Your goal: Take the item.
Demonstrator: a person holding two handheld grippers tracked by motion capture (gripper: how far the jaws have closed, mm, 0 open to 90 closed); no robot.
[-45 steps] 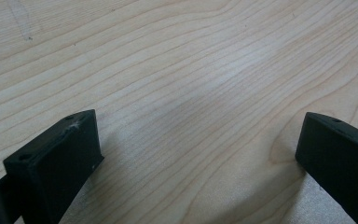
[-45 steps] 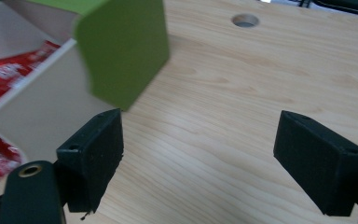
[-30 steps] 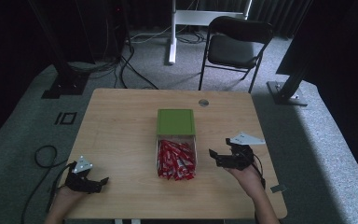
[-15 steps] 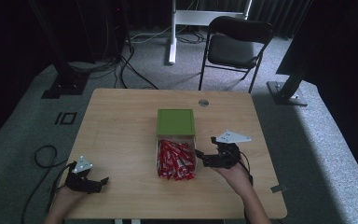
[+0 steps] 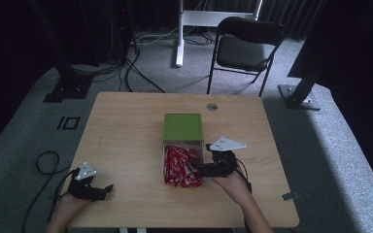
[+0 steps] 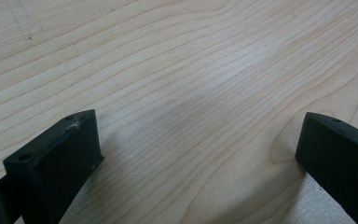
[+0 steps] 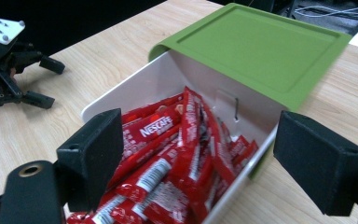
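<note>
A white box point(image 5: 182, 162) is seen near the middle of the wooden table point(image 5: 126, 131), slightly toward the near edge, with its green lid point(image 5: 183, 127) slid back toward the far edge so that the near half is left uncovered. The uncovered half is packed with red sachets point(image 5: 180, 166), some lettered in white, which are heaped up to the rim and spill over its near end. The right gripper point(image 5: 201, 168) is held at the right-hand wall of the box, over the near part of the sachets; in the right gripper view its jaws are spread wide, one over the sachets point(image 7: 168, 154) and the other outside the white wall of the box point(image 7: 242, 121), and nothing is gripped between them. The green lid point(image 7: 256, 44) is shown there tilted over the far end of the box. The left gripper point(image 5: 104, 189) is rested close to the near left corner of the table, well apart from the box. In the left gripper view its jaws are likewise spread, with bare wood grain point(image 6: 191, 93) between them.
</note>
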